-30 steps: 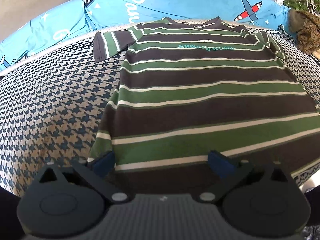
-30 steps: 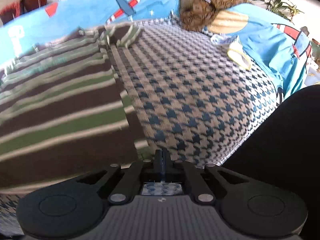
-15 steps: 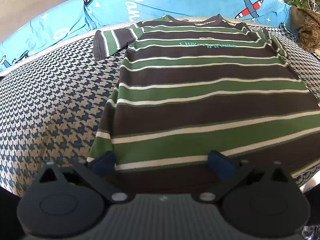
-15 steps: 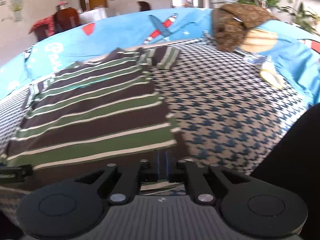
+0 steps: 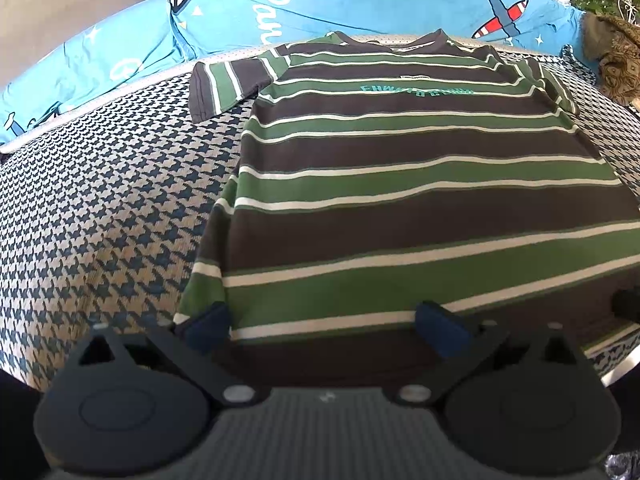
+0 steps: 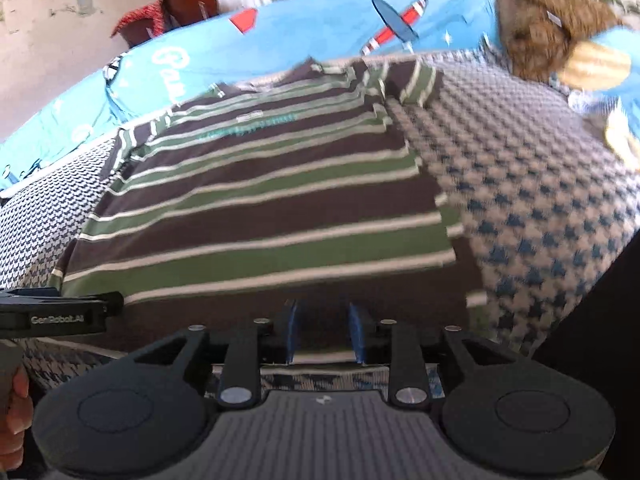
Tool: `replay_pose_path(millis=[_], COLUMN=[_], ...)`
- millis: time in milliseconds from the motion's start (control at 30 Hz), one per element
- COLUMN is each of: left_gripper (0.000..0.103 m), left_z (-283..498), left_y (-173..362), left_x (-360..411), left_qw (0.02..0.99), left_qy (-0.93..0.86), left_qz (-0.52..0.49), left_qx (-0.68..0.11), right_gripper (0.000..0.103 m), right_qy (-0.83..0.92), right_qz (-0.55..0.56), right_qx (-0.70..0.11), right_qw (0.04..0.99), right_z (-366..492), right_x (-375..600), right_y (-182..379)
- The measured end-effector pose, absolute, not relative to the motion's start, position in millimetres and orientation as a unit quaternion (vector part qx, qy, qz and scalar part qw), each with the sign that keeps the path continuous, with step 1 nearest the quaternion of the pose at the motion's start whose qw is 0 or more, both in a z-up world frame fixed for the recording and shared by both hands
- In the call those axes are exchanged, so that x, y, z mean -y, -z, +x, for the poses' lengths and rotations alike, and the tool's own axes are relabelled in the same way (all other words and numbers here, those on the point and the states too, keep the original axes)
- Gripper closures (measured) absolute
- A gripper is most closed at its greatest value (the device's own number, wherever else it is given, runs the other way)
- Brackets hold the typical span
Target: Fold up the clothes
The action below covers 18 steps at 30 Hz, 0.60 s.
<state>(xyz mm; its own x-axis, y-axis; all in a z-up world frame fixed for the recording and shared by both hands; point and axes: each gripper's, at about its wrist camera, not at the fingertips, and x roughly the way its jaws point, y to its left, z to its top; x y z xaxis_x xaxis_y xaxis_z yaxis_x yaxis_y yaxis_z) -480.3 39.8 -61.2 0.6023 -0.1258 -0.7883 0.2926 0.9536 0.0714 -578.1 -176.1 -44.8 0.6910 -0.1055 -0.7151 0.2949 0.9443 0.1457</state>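
Note:
A T-shirt (image 5: 420, 200) striped in green, dark brown and white lies flat on the houndstooth bed cover (image 5: 100, 200), with its collar at the far side. My left gripper (image 5: 324, 326) is open wide over the near hem, close to the shirt's left corner, with nothing pinched. In the right wrist view the shirt (image 6: 260, 216) fills the middle. My right gripper (image 6: 324, 332) hovers at the near hem by the right corner. Its jaws are opening, and a narrow gap shows between the blue pads (image 6: 292, 332). Hem cloth shows in the gap, but the pads do not press on it.
A blue quilt (image 5: 320, 4) printed with aeroplanes runs along the far side of the bed. A brown patterned bundle (image 6: 552, 24) sits at the far right. The left gripper (image 6: 60, 314) and a hand (image 6: 12, 420) show at the left of the right wrist view.
The right wrist view swung left, from the bare bed cover to over the shirt's near hem. The right jaws went from shut to slightly parted. The left gripper stayed still.

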Motion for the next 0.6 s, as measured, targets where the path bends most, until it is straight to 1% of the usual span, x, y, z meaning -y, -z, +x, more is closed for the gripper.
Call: replay_pose_path(millis=[133, 300, 467, 600], left_gripper=[0.0, 0.0, 0.0, 0.0], left_z=[-481.1, -481.5, -480.3, -480.8], left_y=[61.2, 61.0, 58.0, 52.2], left_x=[-38.2, -37.5, -37.2, -34.6], left_qw=[0.89, 0.89, 0.889, 0.892], left_qy=[0.112, 0.104, 0.102, 0.104], left_qz=[0.096, 0.093, 0.09, 0.087], left_qx=[-0.431, -0.433, -0.438, -0.432], right_gripper=[0.067, 0.065, 0.054, 0.053], right_qy=[0.108, 0.103, 0.088, 0.081], right_qz=[0.122, 0.118, 0.111, 0.103], right_qx=[-0.379, -0.384, -0.391, -0.396], right_qw=[0.911, 0.91, 0.909, 0.909], right_z=[-577.6, -575.9, -574.0, -571.7], right_x=[173.6, 172.4, 170.9, 169.0], right_y=[47.2, 49.6, 49.0, 46.5])
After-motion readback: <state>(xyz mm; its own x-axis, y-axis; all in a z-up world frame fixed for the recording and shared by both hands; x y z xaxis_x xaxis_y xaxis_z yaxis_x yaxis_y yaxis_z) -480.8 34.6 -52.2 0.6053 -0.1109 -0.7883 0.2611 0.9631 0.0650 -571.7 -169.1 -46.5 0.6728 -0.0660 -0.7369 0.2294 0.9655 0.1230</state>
